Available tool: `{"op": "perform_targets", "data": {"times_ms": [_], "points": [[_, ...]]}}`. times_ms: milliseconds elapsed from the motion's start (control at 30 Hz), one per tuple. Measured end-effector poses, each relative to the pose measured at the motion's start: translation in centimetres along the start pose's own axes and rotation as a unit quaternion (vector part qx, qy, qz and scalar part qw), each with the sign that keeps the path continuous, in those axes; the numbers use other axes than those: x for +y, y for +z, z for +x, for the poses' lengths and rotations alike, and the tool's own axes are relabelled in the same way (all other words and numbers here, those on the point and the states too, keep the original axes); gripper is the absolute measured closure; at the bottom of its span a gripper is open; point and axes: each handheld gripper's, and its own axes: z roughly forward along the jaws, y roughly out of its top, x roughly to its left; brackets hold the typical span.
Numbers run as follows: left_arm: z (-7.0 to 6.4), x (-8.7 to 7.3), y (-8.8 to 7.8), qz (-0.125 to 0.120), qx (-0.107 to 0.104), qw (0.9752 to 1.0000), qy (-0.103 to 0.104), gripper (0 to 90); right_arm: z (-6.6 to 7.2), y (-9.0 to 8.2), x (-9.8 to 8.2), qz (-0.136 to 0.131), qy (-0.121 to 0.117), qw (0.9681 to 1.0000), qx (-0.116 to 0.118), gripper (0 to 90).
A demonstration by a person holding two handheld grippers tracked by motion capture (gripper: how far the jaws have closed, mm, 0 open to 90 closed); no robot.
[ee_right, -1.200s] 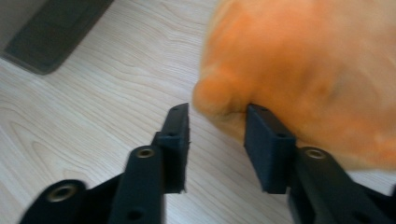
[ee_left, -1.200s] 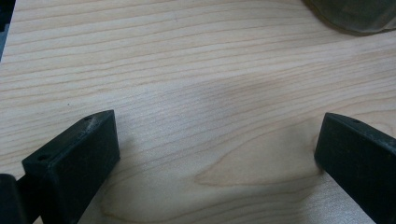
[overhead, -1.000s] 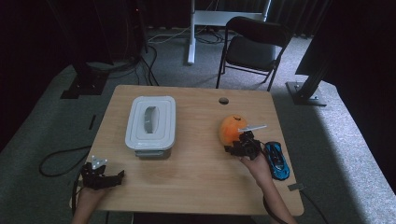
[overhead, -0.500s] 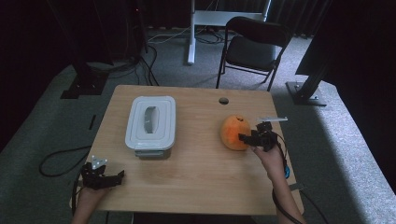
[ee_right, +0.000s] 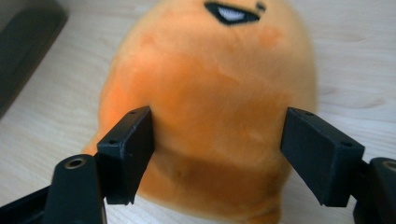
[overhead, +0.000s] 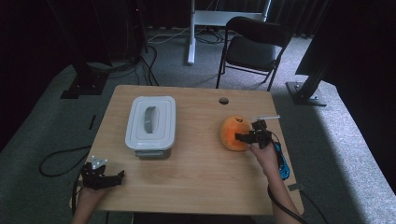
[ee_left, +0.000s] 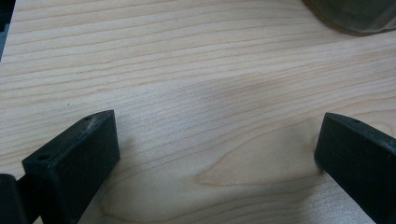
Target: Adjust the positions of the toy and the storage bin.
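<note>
An orange plush toy [overhead: 232, 133] with a dark smiling mouth lies on the right half of the wooden table [overhead: 196, 163]. My right gripper [overhead: 246, 137] is open at the plush's right side. In the right gripper view the plush [ee_right: 210, 84] sits between the two black jaws, one on each flank, with my right gripper [ee_right: 217, 140] not squeezing it. My left gripper [overhead: 103, 177] rests open at the table's near left corner. In the left gripper view my left gripper [ee_left: 215, 140] has bare wood between its jaws.
A white lidded container [overhead: 150, 123] stands on the left half of the table, its dark corner [ee_left: 355, 18] showing in the left gripper view. A blue toy car [overhead: 282, 163] lies by the right edge behind the right hand. A black chair [overhead: 252, 49] stands beyond the table.
My right gripper swung out to the right of the plush, then came back left so that its jaws now stand around the plush. The left gripper stayed put.
</note>
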Motion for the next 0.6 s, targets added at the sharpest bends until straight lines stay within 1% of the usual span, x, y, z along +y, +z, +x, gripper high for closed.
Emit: {"op": "perform_targets", "data": {"times_ms": [33, 133, 200, 267, 300, 367, 433, 500, 533, 600], "points": [[0.0, 0.0, 0.0, 0.000, 0.000, 1.0000, 0.000, 0.3, 0.1, 0.3, -0.3, -0.001, -0.008, 1.0000, 0.002, 25.2], [0.0, 0.0, 0.0, 0.000, 0.000, 1.0000, 0.000, 0.3, 0.6, 0.7, -0.8, -0.005, -0.030, 0.9995, -0.004, 26.4], [0.0, 0.0, 0.0, 0.000, 0.000, 1.0000, 0.000, 0.3, 0.8, 0.9, -0.9, -0.004, -0.038, 0.9993, -0.007, 30.1], [0.0, 0.0, 0.0, 0.000, 0.000, 1.0000, 0.000, 0.3, 0.9, 0.9, -1.0, -0.001, -0.038, 0.9992, -0.008, 33.8], [0.0, 0.0, 0.0, 0.000, 0.000, 1.0000, 0.000, 0.3, 0.9, 1.0, -1.1, 0.001, -0.039, 0.9992, -0.007, 36.5], [0.0, 0.0, 0.0, 0.000, 0.000, 1.0000, 0.000, 0.3, 0.9, 1.0, -1.1, 0.006, -0.053, 0.9986, -0.007, 43.0], [0.0, 0.0, 0.0, 0.000, 0.000, 1.0000, 0.000, 0.3, 1.0, 0.7, -0.9, 0.013, -0.058, 0.9982, -0.010, 54.9], [0.0, 0.0, 0.0, 0.000, 0.000, 1.0000, 0.000, 0.3, 1.1, 0.4, -0.5, 0.015, -0.063, 0.9977, -0.018, 65.0], [0.0, 0.0, 0.0, 0.000, 0.000, 1.0000, 0.000, 0.3, 1.1, 0.2, -0.3, 0.012, -0.065, 0.9976, -0.020, 68.4], [0.0, 0.0, 0.0, 0.000, 0.000, 1.0000, 0.000, 0.3, 1.1, -0.2, 0.2, 0.009, -0.069, 0.9973, -0.025, 72.3]]}}
